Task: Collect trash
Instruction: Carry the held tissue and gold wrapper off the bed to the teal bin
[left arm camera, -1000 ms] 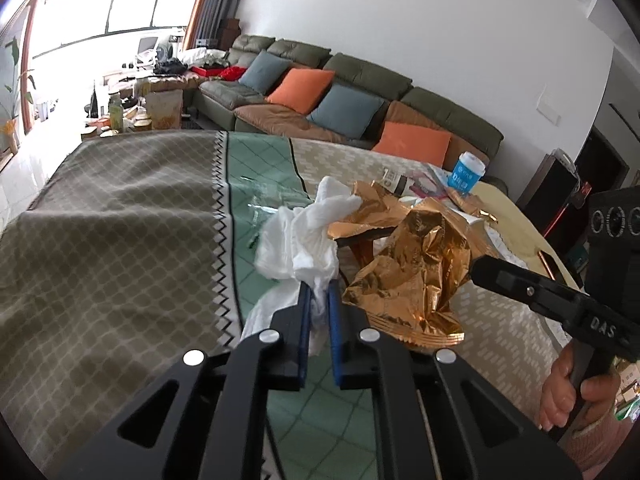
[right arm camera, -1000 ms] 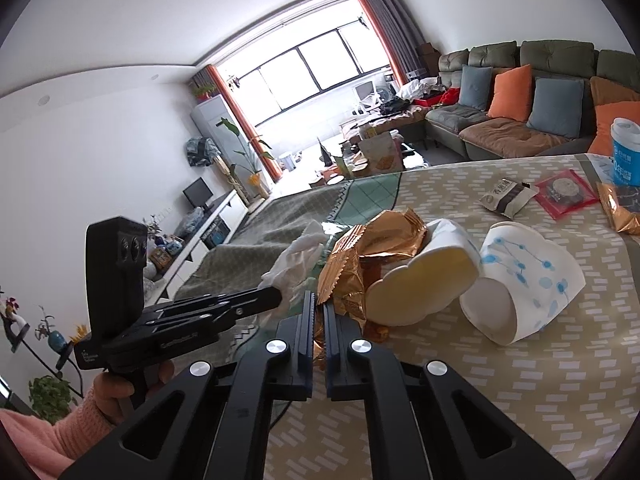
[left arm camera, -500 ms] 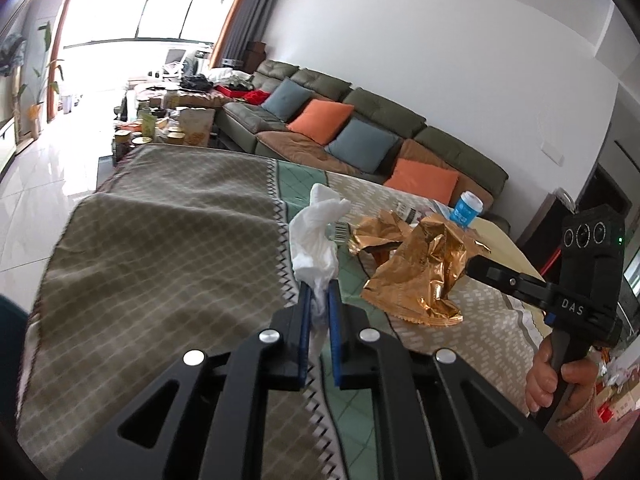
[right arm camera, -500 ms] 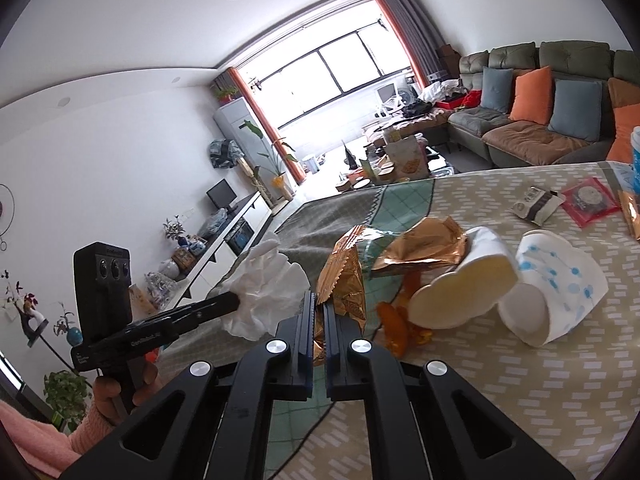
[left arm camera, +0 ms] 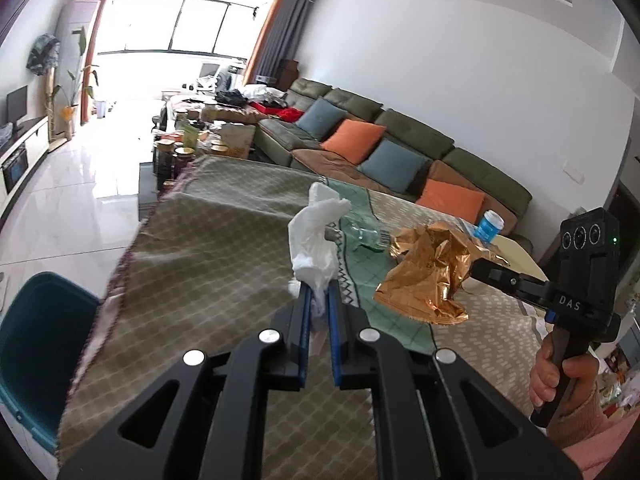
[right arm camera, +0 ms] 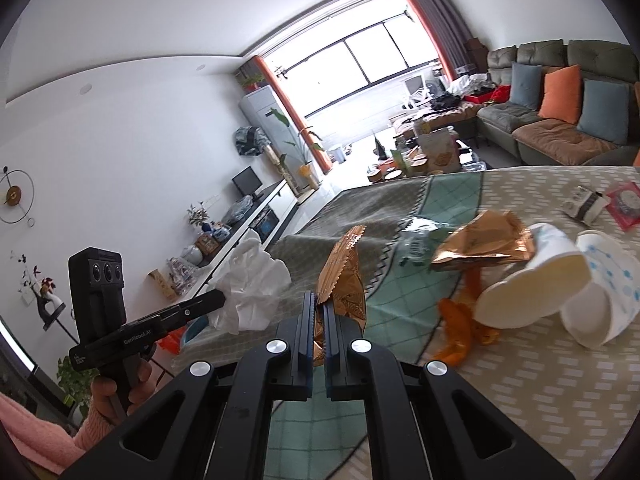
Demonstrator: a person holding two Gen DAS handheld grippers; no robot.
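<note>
Two pieces of trash are off the surface [right arm camera: 520, 392] and in our grip, so we judge the job roughly midway. Our left tongs [left arm camera: 318, 304] are clenched on a crumpled white plastic bag [left arm camera: 314, 240], which sticks up from between the blue pads. Our right tongs [right arm camera: 318, 320] are clamped on a gold foil wrapper [right arm camera: 344, 276], held clear above the patterned cloth.

Plenty is left lying there, as far as we can see: a second gold foil wrapper [right arm camera: 486, 242], a crushed clear plastic bottle [right arm camera: 420, 240] just behind it, two paper cups [right arm camera: 560, 280] tipped on their sides and touching, and some orange peel [right arm camera: 460, 328] beside the nearer cup. Further back sit a small dark packet [right arm camera: 586, 204] and a red packet [right arm camera: 624, 200], and a blue-labelled tub [left arm camera: 490, 226] stands upright at the far end.

As for containers, we see no bin or open trash sack in either view, so we cannot tell where these two pieces are headed. Both cups show pale, empty insides. A teal chair [left arm camera: 40, 340] stands at the near corner.
</note>
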